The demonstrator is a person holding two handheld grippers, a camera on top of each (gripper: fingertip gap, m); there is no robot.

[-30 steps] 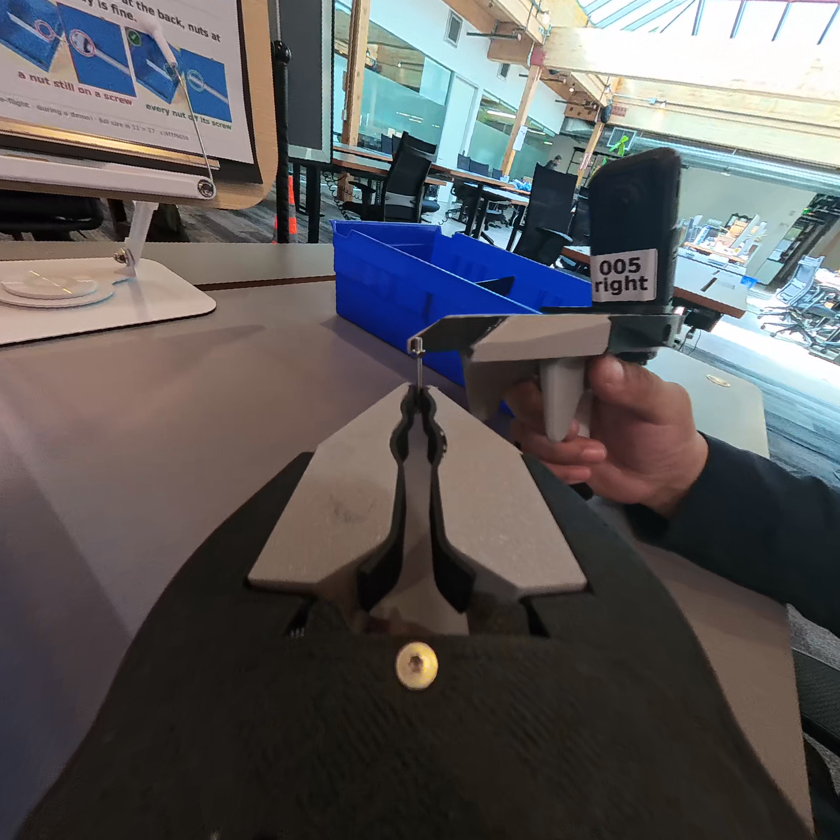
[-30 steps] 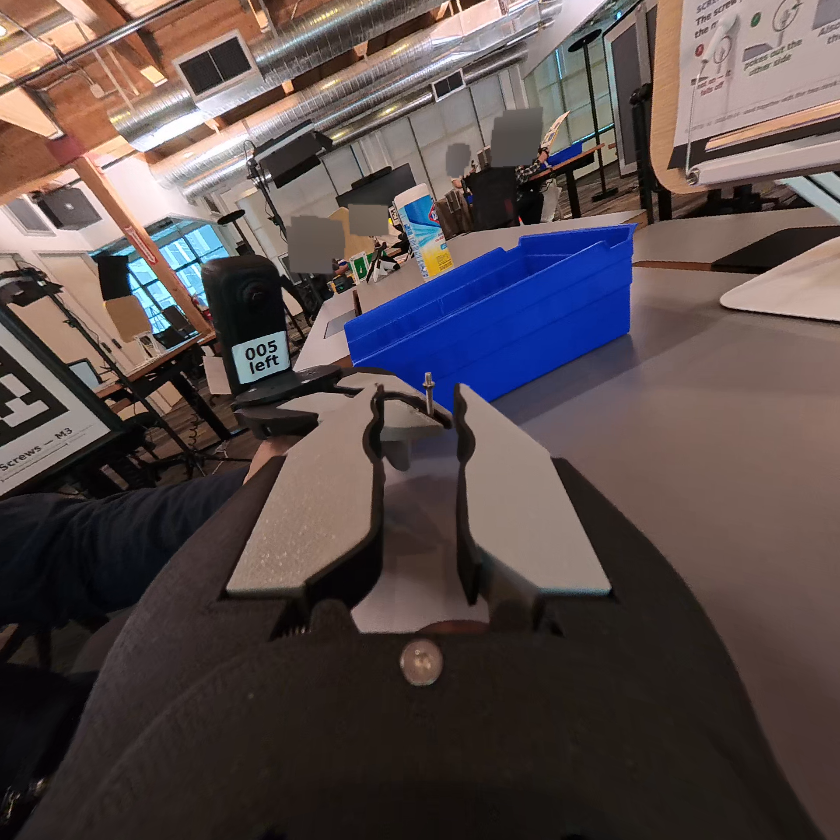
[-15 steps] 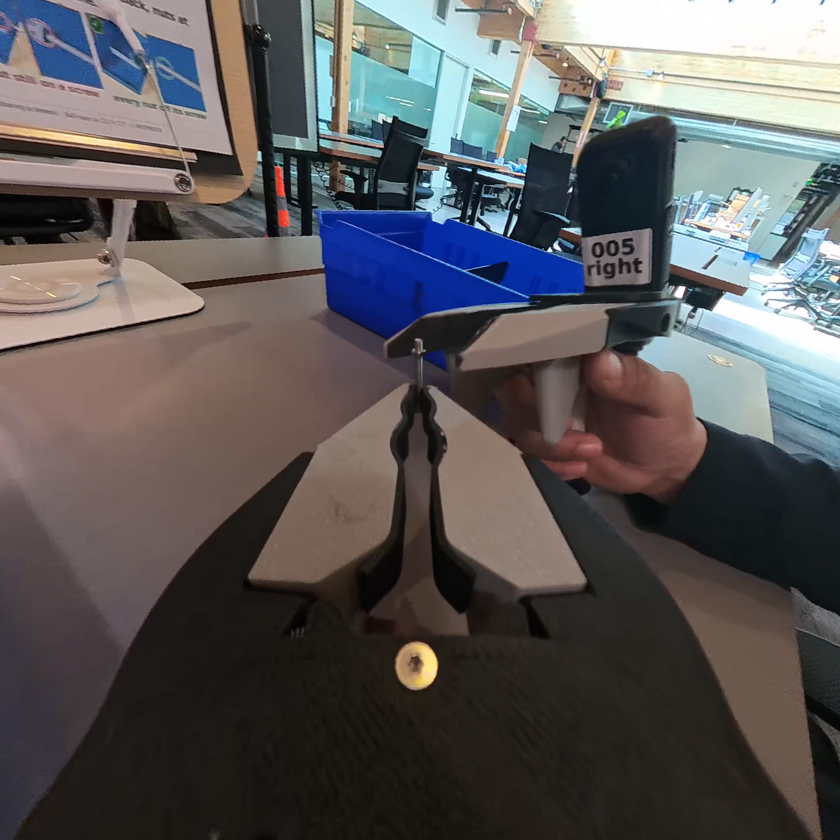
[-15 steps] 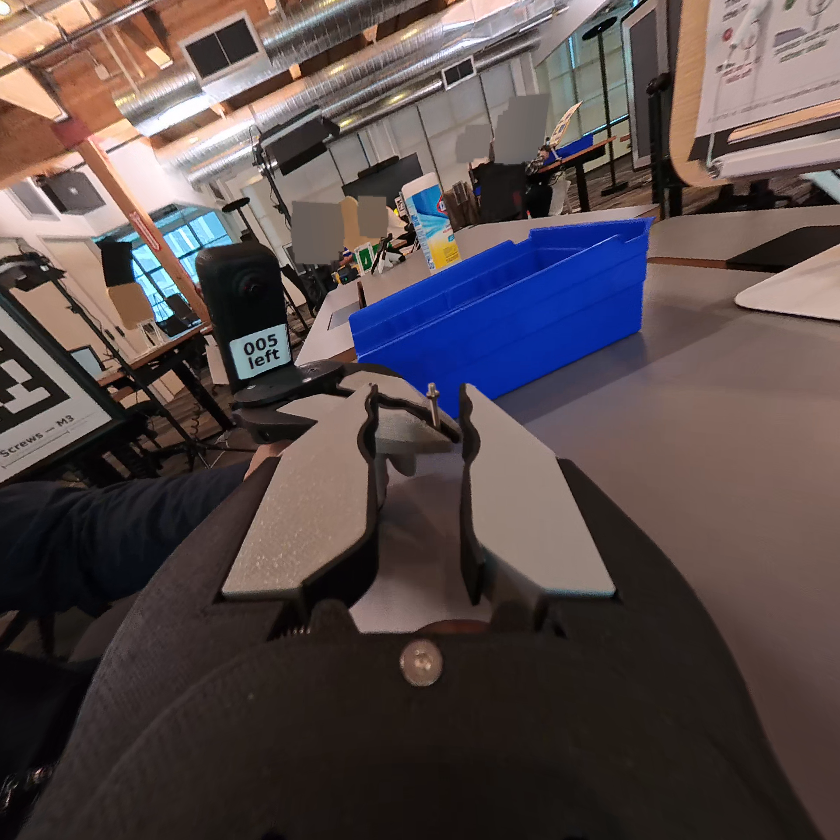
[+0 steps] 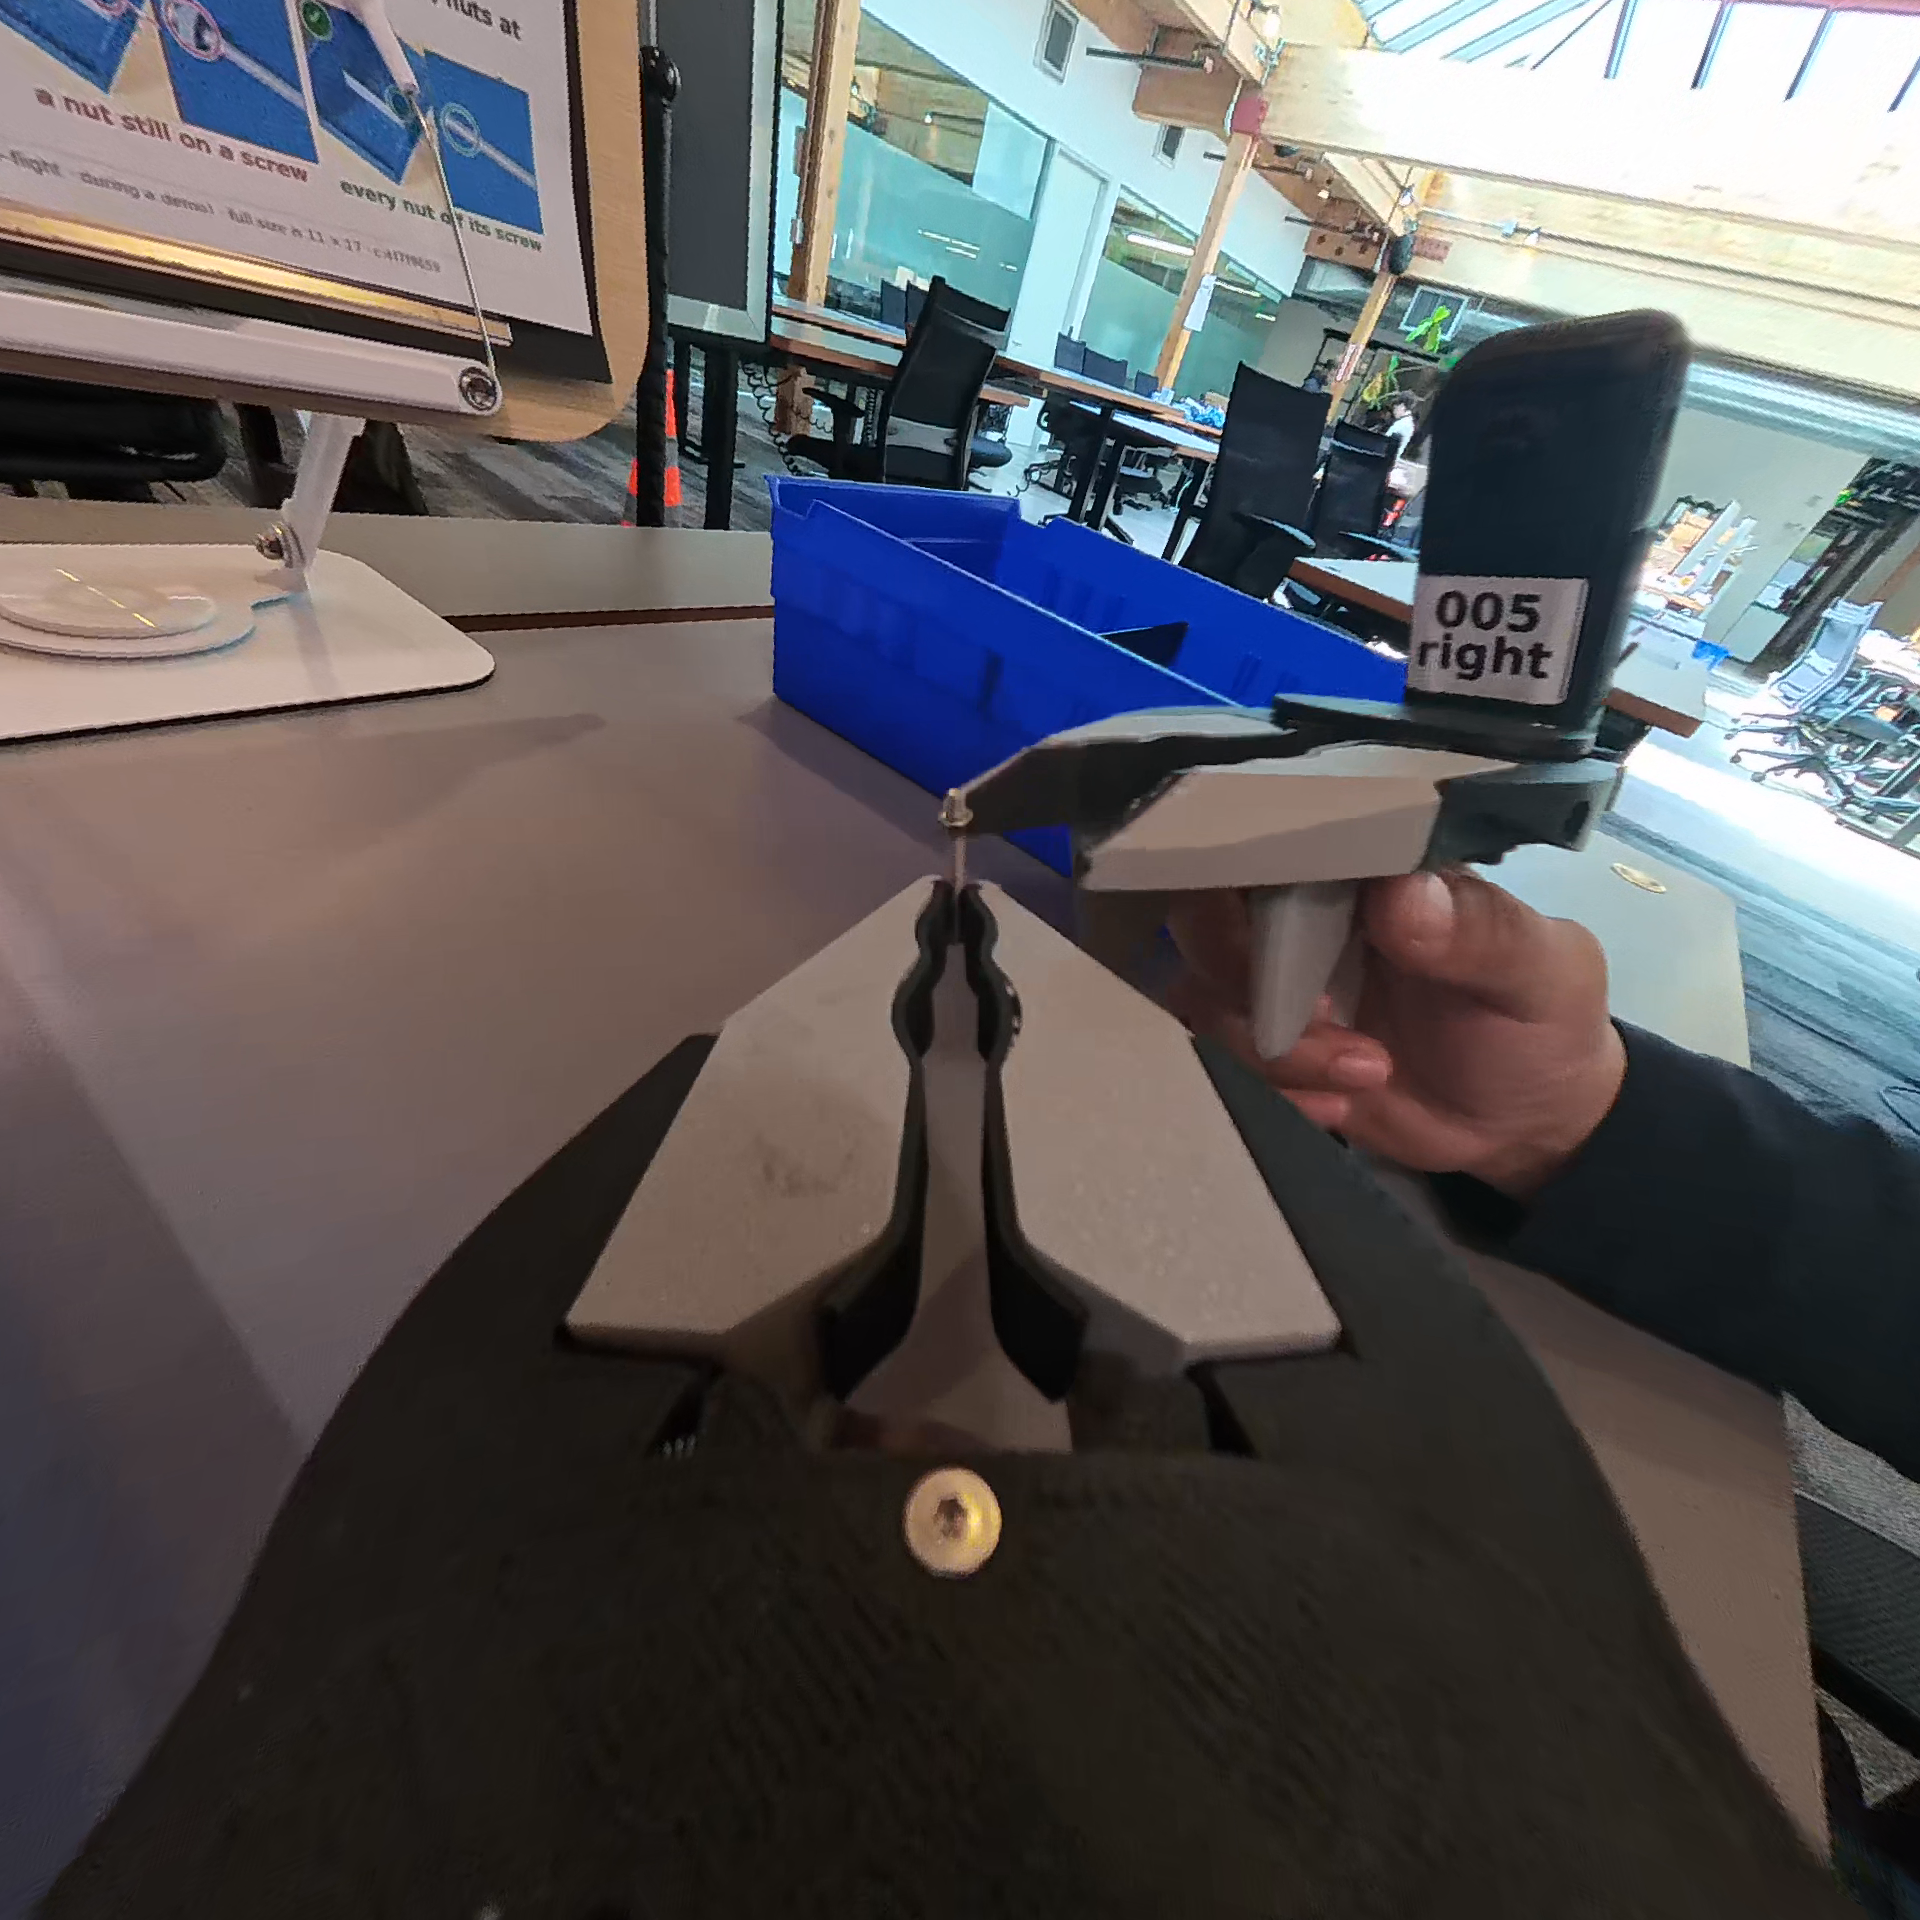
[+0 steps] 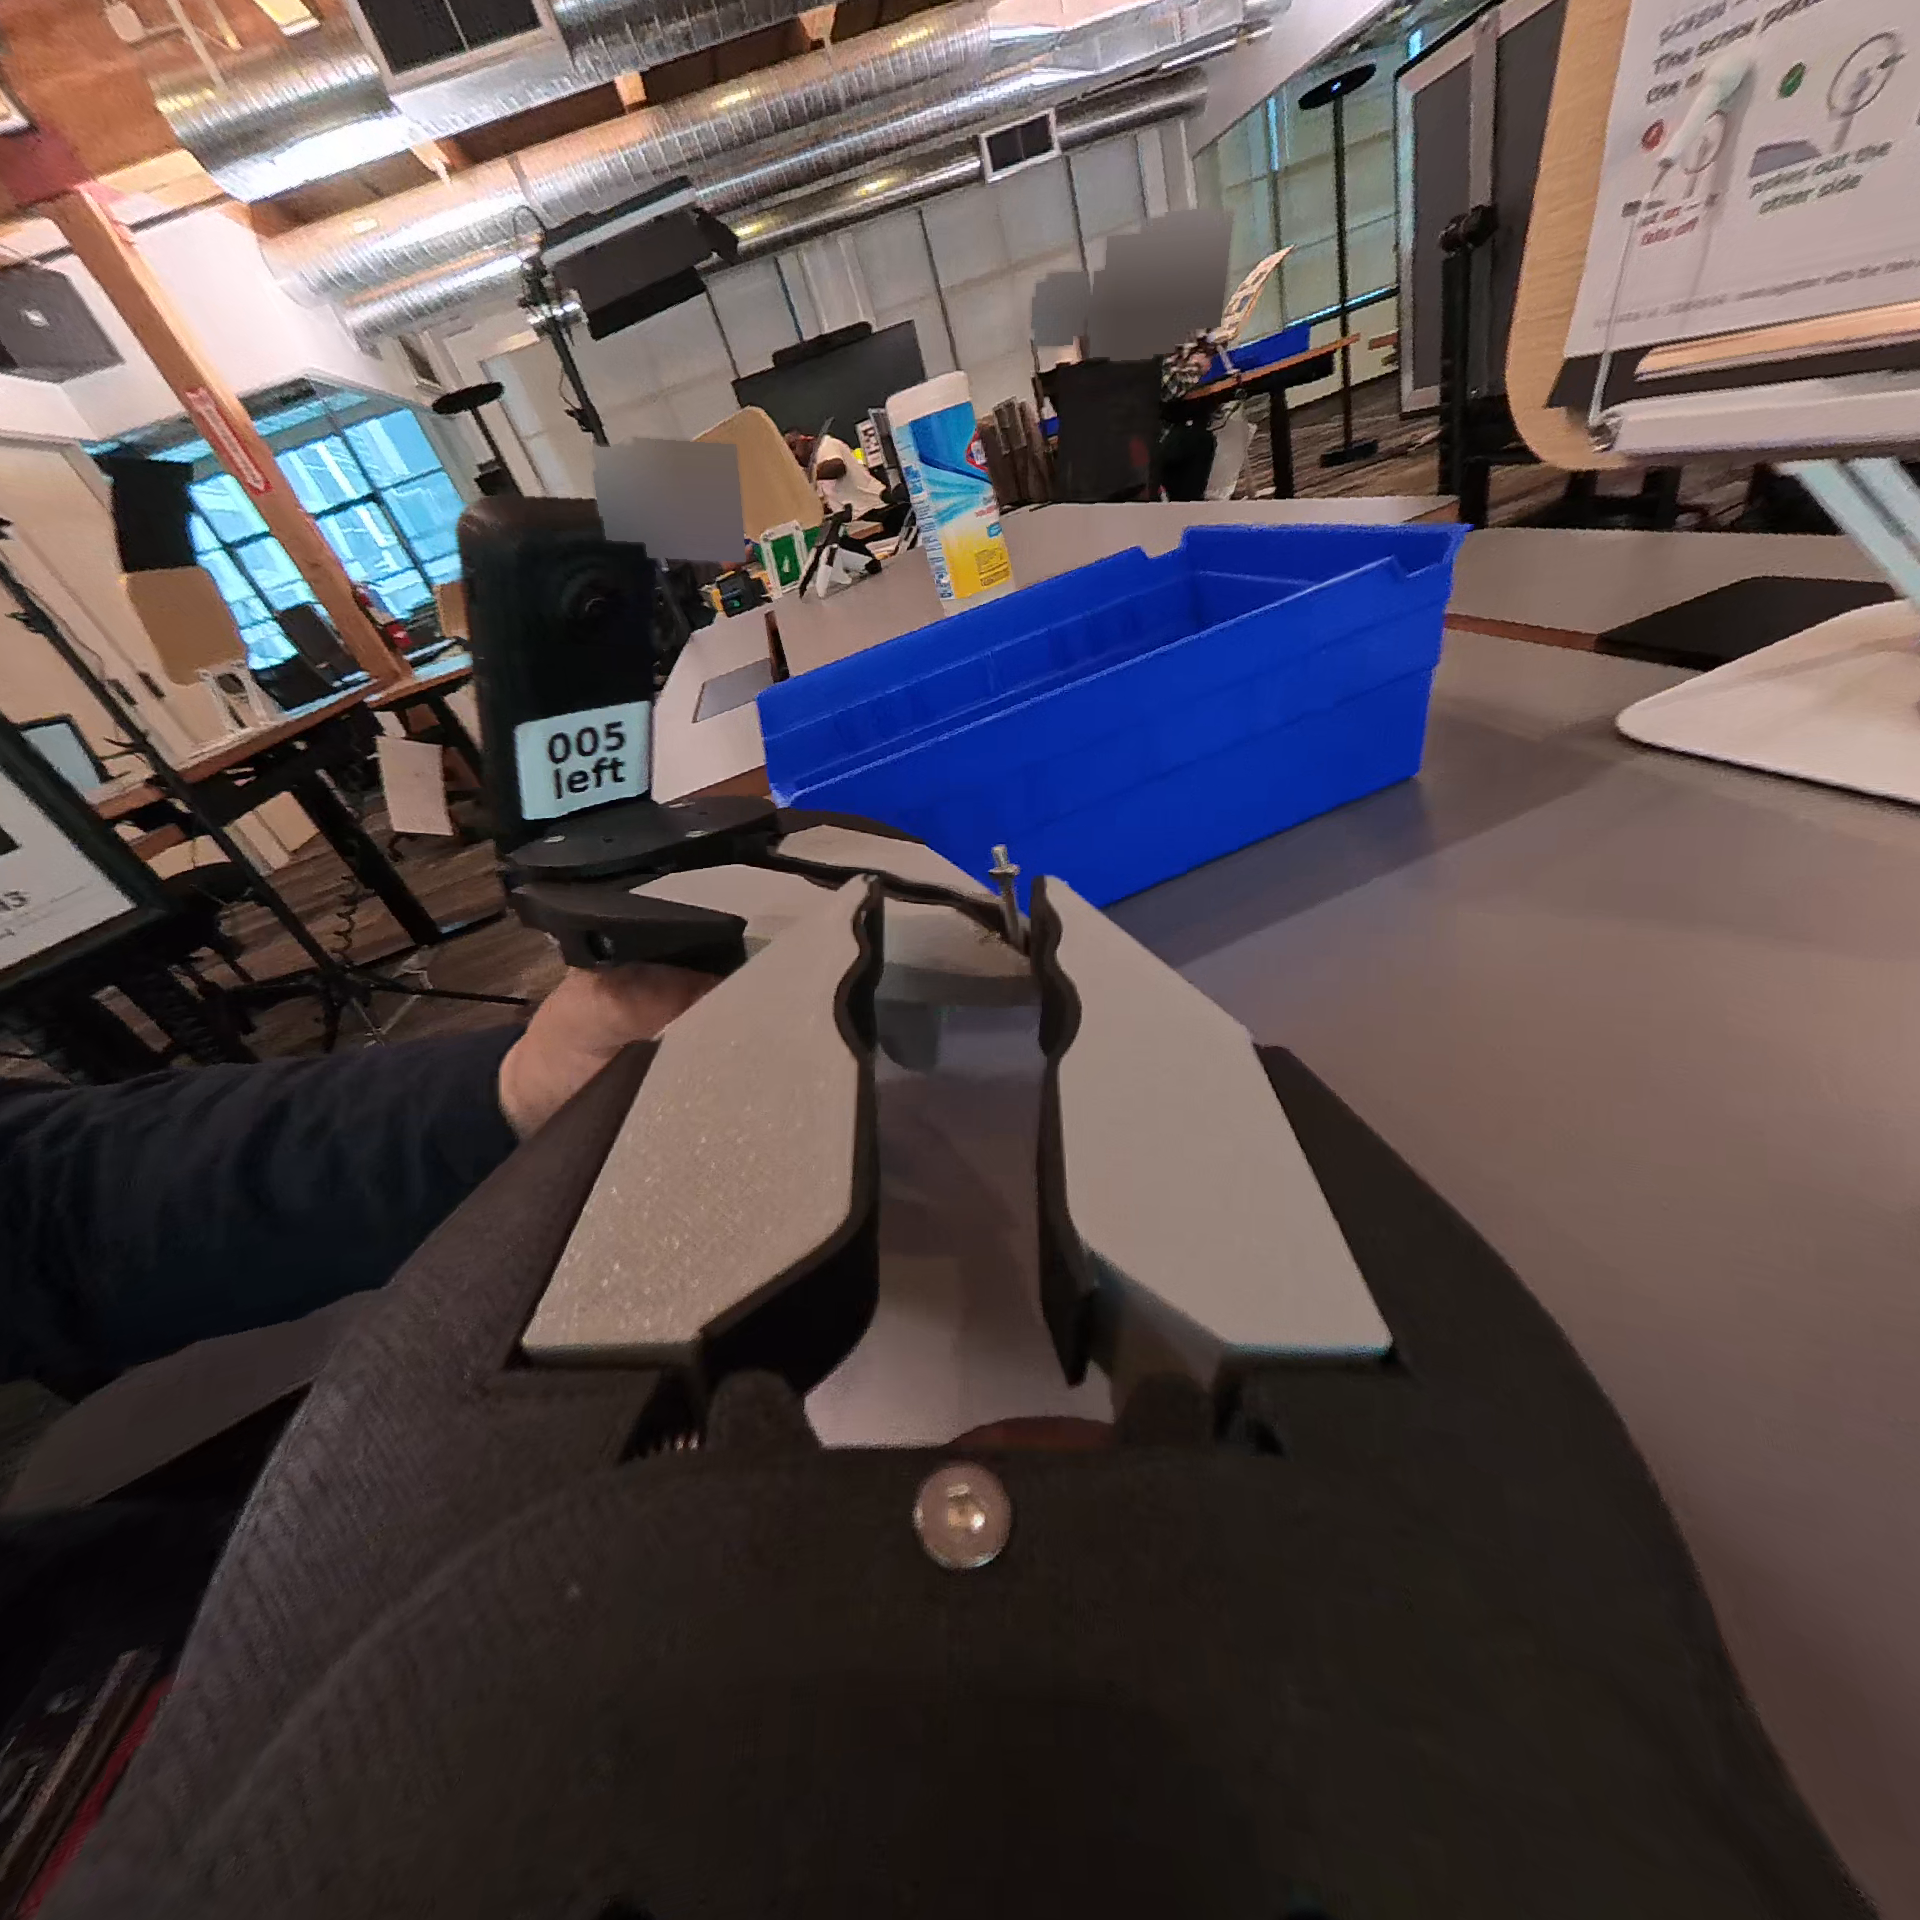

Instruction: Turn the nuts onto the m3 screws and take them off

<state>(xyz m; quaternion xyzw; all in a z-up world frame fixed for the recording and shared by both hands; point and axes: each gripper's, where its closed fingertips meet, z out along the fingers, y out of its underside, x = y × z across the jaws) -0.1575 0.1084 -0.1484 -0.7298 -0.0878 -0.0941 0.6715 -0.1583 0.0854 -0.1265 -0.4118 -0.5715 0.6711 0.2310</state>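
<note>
My left gripper [image 5: 958,896] is shut on a thin M3 screw [image 5: 962,857] and holds it upright above the grey table [image 5: 416,883]. A small nut [image 5: 954,812] sits at the screw's top. My right gripper [image 5: 1029,836] comes in level from the right, held by a hand [image 5: 1455,1039]. It is open, and its far fingertip [image 5: 987,795] touches the nut. In the right wrist view the screw [image 6: 1006,885] stands between the open jaws of the right gripper [image 6: 956,914], close against the right finger [image 6: 1132,1060]. The left gripper [image 6: 987,930] shows behind it.
A blue plastic bin [image 5: 914,665] stands on the table just beyond the grippers and also shows in the right wrist view [image 6: 1143,748]. A white stand base [image 5: 208,644] with an instruction sheet is at the left. A wipes canister [image 6: 951,499] stands far back. Both grippers' tips are close together, under 4 cm apart. The white stand base [image 5: 208,644] is about 35 cm from both grippers' fingertips.
The right gripper's fingertip slid left across the screw top and came back against the nut. The screw now sits nearer its right finger. The left gripper keeps holding the screw.
</note>
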